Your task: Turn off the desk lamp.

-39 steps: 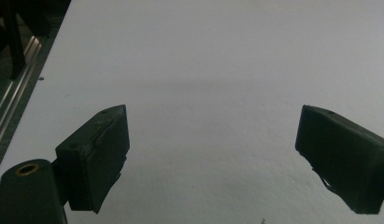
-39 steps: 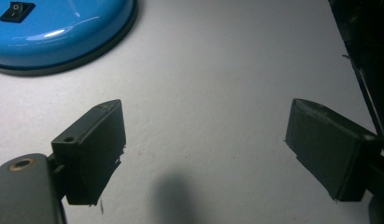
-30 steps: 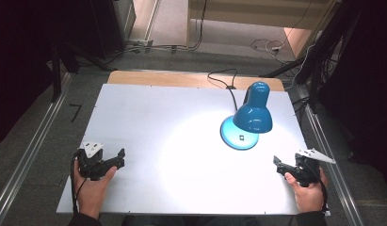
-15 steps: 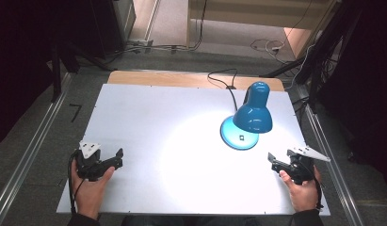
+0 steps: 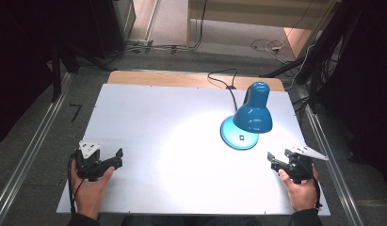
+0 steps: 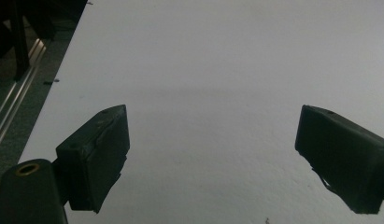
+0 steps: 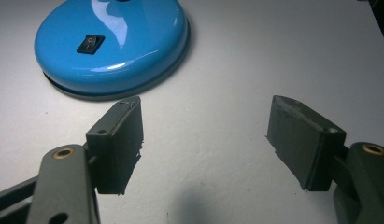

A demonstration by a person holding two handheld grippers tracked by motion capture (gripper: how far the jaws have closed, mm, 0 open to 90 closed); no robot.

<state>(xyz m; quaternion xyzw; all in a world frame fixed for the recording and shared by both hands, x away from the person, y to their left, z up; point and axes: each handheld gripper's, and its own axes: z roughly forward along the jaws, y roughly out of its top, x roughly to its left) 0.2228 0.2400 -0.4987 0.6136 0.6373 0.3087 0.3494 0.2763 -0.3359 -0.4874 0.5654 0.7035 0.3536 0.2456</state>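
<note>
White and bare but for one thing, the counter (image 5: pixel 149 141) carries a glossy blue metal desk lamp (image 5: pixel 251 113) at its far right, lit, its round base (image 7: pixel 112 44) with a black rocker switch (image 7: pixel 90 44) just ahead of my right gripper (image 5: pixel 278 162). Its jaws have just been closing a little yet stand wide, with nothing between them. My left gripper (image 5: pixel 111 162) rests well apart, jaws wide and empty. I judge a careless push could slide the base or snag the cord (image 5: pixel 226 84). The switch reads clearly in the right gripper view; the high view gives the shade and cord.
</note>
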